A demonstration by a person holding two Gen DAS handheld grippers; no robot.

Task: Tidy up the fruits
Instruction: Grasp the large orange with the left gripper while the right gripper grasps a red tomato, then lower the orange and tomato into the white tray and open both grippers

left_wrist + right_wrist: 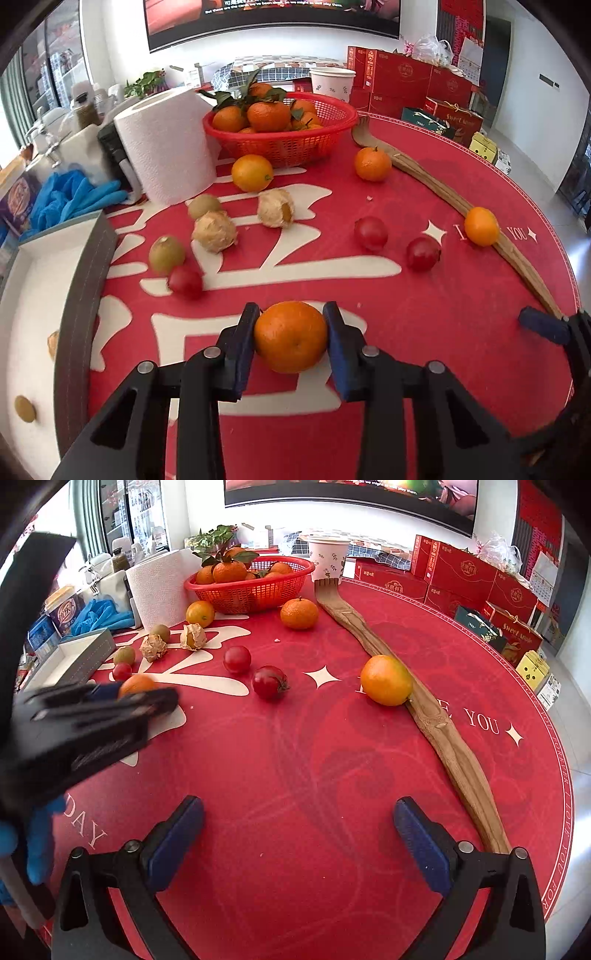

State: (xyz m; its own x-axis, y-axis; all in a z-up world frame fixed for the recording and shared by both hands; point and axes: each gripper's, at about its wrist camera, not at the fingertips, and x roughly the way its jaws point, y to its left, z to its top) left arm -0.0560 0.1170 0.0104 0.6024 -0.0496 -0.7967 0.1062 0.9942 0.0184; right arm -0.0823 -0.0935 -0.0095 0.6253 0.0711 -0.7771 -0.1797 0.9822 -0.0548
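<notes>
The left hand-held gripper [291, 341] pinches a round orange tangerine [291, 341] above the red round table [424, 332]; the right hand-held gripper [299, 843] hangs wide open, empty.

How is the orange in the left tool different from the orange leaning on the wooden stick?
The held orange is pinched between the left tool's blue pads; the orange by the stick lies free on the red mat, touching the wooden back scratcher. The held orange is a deeper orange and flatter; the other is more yellow and rounder. Both are small, whole and unpeeled.
</notes>
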